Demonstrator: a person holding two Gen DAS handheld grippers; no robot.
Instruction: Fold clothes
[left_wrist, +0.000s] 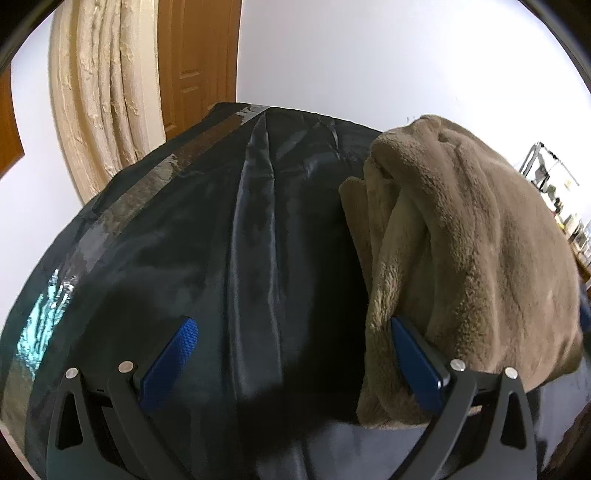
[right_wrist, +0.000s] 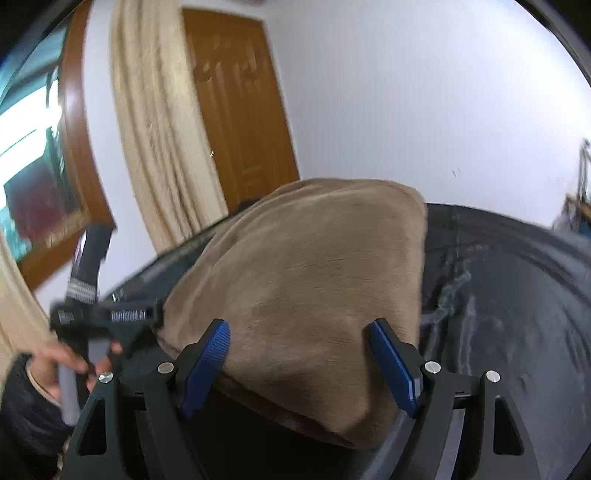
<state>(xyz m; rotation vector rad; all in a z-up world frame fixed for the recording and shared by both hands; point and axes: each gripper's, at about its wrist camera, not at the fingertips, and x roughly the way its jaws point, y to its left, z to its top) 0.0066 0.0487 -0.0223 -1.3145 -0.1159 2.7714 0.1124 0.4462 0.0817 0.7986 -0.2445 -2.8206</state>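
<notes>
A folded brown fleece garment (left_wrist: 476, 251) lies on a table covered with dark shiny cloth (left_wrist: 229, 240). In the left wrist view my left gripper (left_wrist: 291, 332) stands wide open over the bare dark cloth. Its right finger (left_wrist: 413, 362) rests against the fleece's left edge, and nothing lies between the pads. In the right wrist view the fleece (right_wrist: 314, 266) fills the middle. My right gripper (right_wrist: 299, 343) is open, its blue pads set over the near end of the bundle. A person's hand (right_wrist: 70, 363) holds the other gripper's handle at the fleece's left side.
Behind the table are a white wall (left_wrist: 369, 55), a cream curtain (left_wrist: 99, 92) and a wooden door (left_wrist: 195, 55). Cluttered shelves (left_wrist: 554, 192) stand at the far right. A wood-framed window (right_wrist: 40, 155) shows at the left of the right wrist view.
</notes>
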